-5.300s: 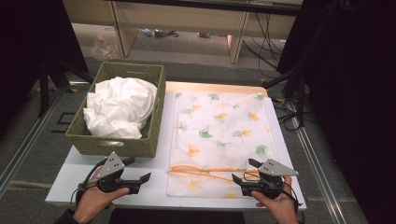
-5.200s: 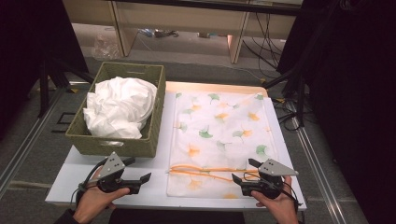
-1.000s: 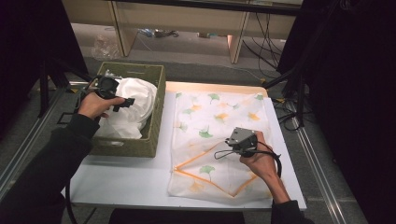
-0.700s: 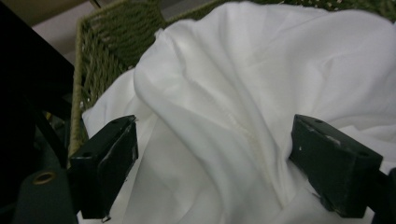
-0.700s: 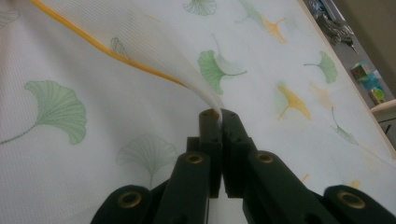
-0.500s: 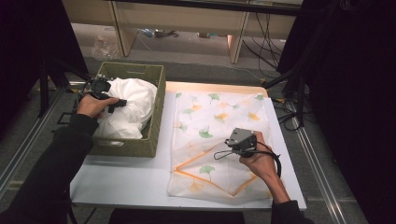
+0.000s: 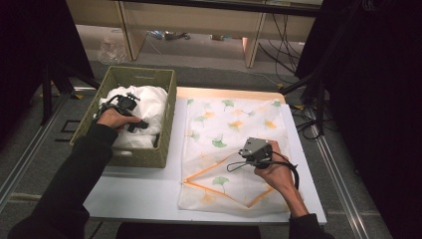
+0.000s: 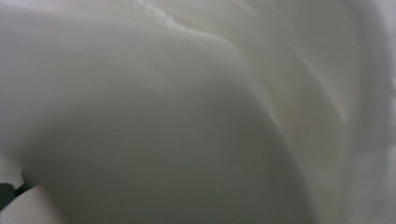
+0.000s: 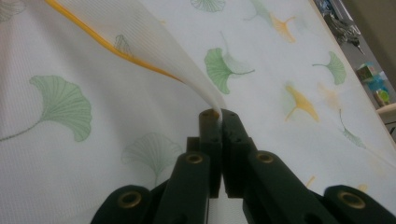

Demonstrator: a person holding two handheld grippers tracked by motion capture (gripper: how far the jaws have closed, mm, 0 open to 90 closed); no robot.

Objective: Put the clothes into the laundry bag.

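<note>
Down into the green basket (image 7: 149,158) the left gripper (image 7: 133,119) has sunk since a second ago, its fingers having just been spreading wide and now pushed among the crumpled white cloth (image 7: 149,102) heaped there, whose pale folds press right up against that gripper's own camera. Across the bench (image 7: 134,191), the right gripper (image 9: 218,113) has kept its place, fingers (image 9: 208,122) pinched tight on the orange-trimmed corner of the ginkgo-leaf cloth (image 7: 234,124), which is lifted and folded back over the rest of the sheet lying flat beside the basket.
</note>
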